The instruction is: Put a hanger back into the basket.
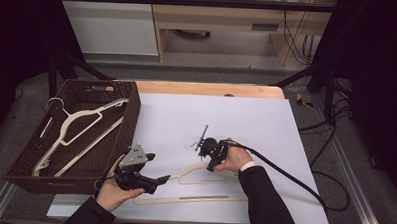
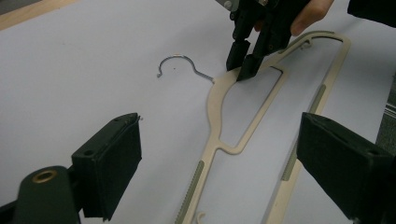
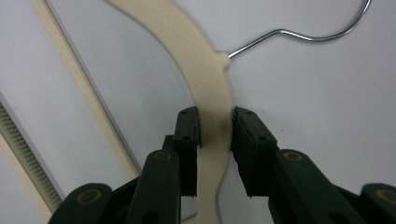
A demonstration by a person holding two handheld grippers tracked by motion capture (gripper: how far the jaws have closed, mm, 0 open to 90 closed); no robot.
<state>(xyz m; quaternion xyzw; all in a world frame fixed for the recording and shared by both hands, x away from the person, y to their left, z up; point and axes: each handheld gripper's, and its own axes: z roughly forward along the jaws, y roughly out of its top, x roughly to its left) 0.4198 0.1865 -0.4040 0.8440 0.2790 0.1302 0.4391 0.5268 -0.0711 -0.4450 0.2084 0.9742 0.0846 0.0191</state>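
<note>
Right tongs (image 3: 215,133) clamped on the cream plastic hanger's (image 3: 205,70) neck; left tongs (image 2: 219,154) wide open, empty. Grasp made; next, lift toward the brown wicker basket (image 1: 128,119).

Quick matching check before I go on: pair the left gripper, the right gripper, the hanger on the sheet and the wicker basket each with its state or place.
1 left gripper
2 right gripper
3 hanger on the sheet
4 wicker basket

A holds two cream hangers
B jaws open, nothing between the pads
C clamped near its neck
D shut on a hanger's shoulder

Pairs: 1-B, 2-D, 3-C, 4-A
</note>
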